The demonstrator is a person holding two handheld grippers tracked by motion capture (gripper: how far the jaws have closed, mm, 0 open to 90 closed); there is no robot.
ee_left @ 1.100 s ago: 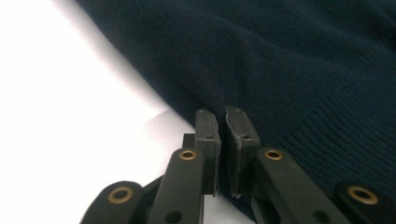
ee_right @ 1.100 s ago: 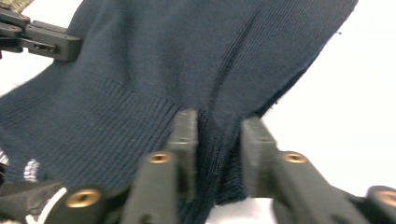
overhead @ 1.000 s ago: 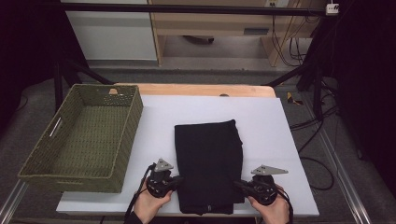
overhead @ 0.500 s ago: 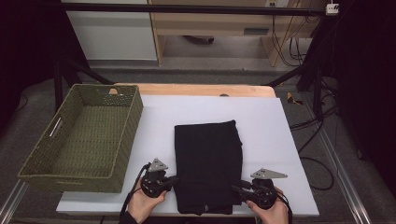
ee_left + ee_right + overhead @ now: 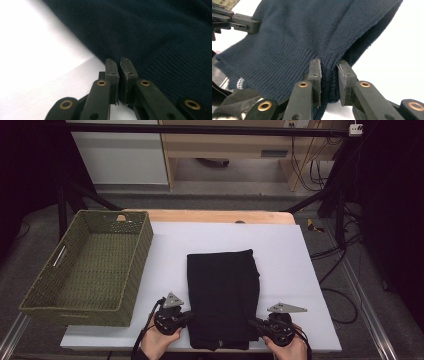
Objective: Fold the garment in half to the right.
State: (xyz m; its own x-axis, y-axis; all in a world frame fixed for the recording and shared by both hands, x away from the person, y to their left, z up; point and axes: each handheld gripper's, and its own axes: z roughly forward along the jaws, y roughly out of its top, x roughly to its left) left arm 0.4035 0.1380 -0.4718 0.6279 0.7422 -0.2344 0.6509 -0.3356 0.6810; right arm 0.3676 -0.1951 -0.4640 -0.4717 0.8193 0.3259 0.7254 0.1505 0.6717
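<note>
White tabletop [image 5: 300,270], green basket [image 5: 90,270] left; left gripper [image 5: 119,65] jaws closed at sweater [image 5: 222,295] edge; right gripper [image 5: 329,68] jaws just closing, clamping hem

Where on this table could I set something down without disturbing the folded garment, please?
Bare white tabletop lies right of the dark folded garment and beyond its far edge; a narrower strip separates it from the green basket. The near edge is crowded by the left gripper and right gripper.

The white table [image 5: 300,265] lies bare right of and beyond the dark folded sweater [image 5: 222,295]. A green woven basket [image 5: 135,270] walls off the left side, with a clear strip between.
</note>
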